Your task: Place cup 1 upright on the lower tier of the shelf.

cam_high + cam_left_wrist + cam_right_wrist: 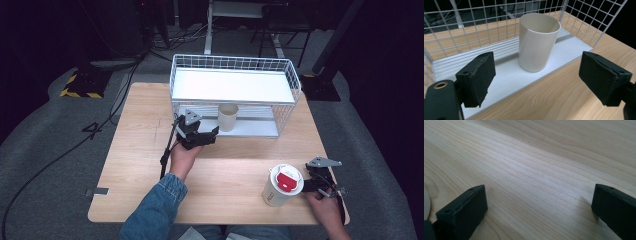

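Note:
A cream cup [228, 116] stands upright on the lower shelf of a white wire rack [295, 80] at the back of the wooden table [235, 170]. My left gripper [206, 135] hovers just in front of that shelf, pointed at the cup. In the left gripper view the cup [537, 41] stands beyond my left gripper [537, 63], whose jaws are open and touch nothing. At the front right stands a paper cup [282, 186] with a white lid and a red tab. My right gripper [311, 184] lies low beside it, to its right. Its jaws [539, 195] are open over bare wood.
The rack's upper white shelf [232, 85] is bare and overhangs the cream cup. Wire walls [584, 22] close the rack's sides and back; its front is open. Cables [60, 155] run over the grey floor to the left of the table.

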Action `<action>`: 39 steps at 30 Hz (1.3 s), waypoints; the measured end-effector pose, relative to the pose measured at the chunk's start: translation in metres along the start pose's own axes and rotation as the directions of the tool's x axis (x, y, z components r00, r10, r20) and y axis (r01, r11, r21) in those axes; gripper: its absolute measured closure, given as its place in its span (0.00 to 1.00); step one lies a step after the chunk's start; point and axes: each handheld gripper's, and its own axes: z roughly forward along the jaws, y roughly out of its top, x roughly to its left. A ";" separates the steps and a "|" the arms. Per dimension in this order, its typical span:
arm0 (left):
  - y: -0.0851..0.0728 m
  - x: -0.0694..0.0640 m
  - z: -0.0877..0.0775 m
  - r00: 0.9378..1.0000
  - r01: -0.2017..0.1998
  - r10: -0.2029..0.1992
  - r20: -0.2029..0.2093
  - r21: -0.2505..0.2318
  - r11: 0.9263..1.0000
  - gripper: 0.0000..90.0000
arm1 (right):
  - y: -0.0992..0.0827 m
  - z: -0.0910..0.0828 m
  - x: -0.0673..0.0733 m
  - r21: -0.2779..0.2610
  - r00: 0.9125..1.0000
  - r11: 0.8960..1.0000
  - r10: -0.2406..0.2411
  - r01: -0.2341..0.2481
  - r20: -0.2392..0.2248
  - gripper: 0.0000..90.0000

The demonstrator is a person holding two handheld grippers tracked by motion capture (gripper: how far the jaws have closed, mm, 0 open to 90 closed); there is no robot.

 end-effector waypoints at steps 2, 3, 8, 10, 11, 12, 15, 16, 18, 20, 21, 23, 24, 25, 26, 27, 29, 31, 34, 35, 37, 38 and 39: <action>-0.002 0.002 -0.008 1.000 -0.004 0.004 -0.004 0.000 1.000 0.16 | 0.000 0.000 0.000 0.000 1.000 1.000 0.000 0.000 0.000 0.00; -0.002 0.003 -0.011 1.000 -0.004 0.004 -0.006 0.001 1.000 0.16 | 0.000 0.000 0.000 0.000 1.000 1.000 0.002 -0.002 0.000 0.00; -0.007 0.009 -0.030 1.000 -0.007 0.008 -0.010 0.003 1.000 0.16 | 0.001 0.001 0.000 0.000 1.000 1.000 0.000 0.000 -0.005 0.00; -0.009 0.011 -0.036 1.000 -0.016 0.016 -0.016 0.003 1.000 0.16 | 0.001 0.001 0.000 0.000 1.000 1.000 -0.001 0.001 -0.005 0.00; -0.009 0.011 -0.036 1.000 -0.016 0.016 -0.016 0.003 1.000 0.16 | 0.001 0.001 0.000 0.000 1.000 1.000 -0.001 0.001 -0.005 0.00; -0.010 0.012 -0.040 1.000 -0.016 0.017 -0.016 0.003 1.000 0.16 | 0.001 0.001 0.000 0.000 1.000 1.000 0.000 0.000 -0.005 0.00; -0.014 0.014 -0.052 1.000 -0.018 0.018 -0.016 0.007 1.000 0.16 | 0.001 0.001 0.000 0.000 1.000 1.000 0.000 0.000 -0.005 0.00; -0.014 0.014 -0.052 1.000 -0.018 0.018 -0.016 0.007 1.000 0.16 | 0.001 0.001 0.000 0.000 1.000 1.000 0.000 0.000 -0.005 0.00; -0.016 0.014 -0.059 1.000 -0.026 0.026 -0.015 0.007 1.000 0.16 | 0.001 0.001 0.000 0.000 1.000 1.000 0.000 0.000 -0.005 0.00; -0.019 0.014 -0.066 0.999 -0.034 0.034 -0.012 0.004 0.999 0.16 | 0.001 0.001 0.000 0.000 1.000 1.000 0.000 0.000 -0.005 0.00; -0.020 0.013 -0.068 0.999 -0.035 0.035 -0.012 0.007 0.999 0.16 | 0.001 0.001 0.000 0.000 1.000 1.000 0.000 0.000 -0.005 0.00; -0.024 0.014 -0.074 0.999 -0.031 0.031 -0.010 0.003 1.000 0.16 | 0.001 0.001 0.000 0.000 1.000 1.000 0.000 0.000 -0.005 0.00; -0.026 0.015 -0.077 1.000 -0.024 0.024 -0.005 0.002 1.000 0.16 | 0.001 0.001 0.000 0.000 1.000 1.000 0.000 0.000 -0.005 0.00; -0.030 0.017 -0.083 1.000 -0.011 0.011 -0.001 0.009 1.000 0.16 | 0.001 0.001 0.000 0.000 1.000 1.000 0.000 0.000 -0.005 0.00; -0.030 0.017 -0.083 1.000 -0.011 0.011 -0.001 0.009 1.000 0.16 | 0.001 0.001 0.000 0.000 1.000 1.000 0.000 0.000 -0.005 0.00; -0.032 0.017 -0.085 1.000 -0.005 0.005 0.003 0.014 1.000 0.16 | 0.001 0.001 0.000 0.000 1.000 1.000 -0.001 0.001 -0.005 0.00; -0.035 0.019 -0.090 1.000 0.000 0.001 -0.003 0.026 1.000 0.16 | 0.001 0.001 0.000 0.000 1.000 1.000 0.000 0.000 -0.005 0.00; -0.036 0.020 -0.092 1.000 -0.002 0.002 -0.002 0.028 1.000 0.16 | 0.001 0.001 0.000 0.000 1.000 1.000 -0.001 0.001 -0.005 0.00; -0.040 0.021 -0.098 1.000 -0.012 0.012 0.001 0.040 0.999 0.16 | 0.001 0.001 0.000 0.001 1.000 1.000 0.000 0.000 -0.005 0.00; -0.043 0.023 -0.103 1.000 -0.024 0.025 -0.001 0.048 0.999 0.16 | 0.001 0.001 0.000 0.000 1.000 1.000 0.000 0.000 -0.005 0.00; -0.047 0.025 -0.107 1.000 -0.028 0.028 -0.005 0.056 0.998 0.16 | 0.001 0.001 0.000 0.000 1.000 1.000 0.000 0.000 -0.005 0.00; -0.049 0.026 -0.110 0.999 -0.031 0.032 -0.005 0.064 0.997 0.16 | 0.001 0.001 0.000 0.000 1.000 1.000 -0.001 0.001 -0.004 0.00; -0.049 0.026 -0.110 0.999 -0.031 0.032 -0.005 0.064 0.997 0.16 | 0.001 0.001 0.000 0.000 1.000 1.000 0.000 0.000 -0.005 0.00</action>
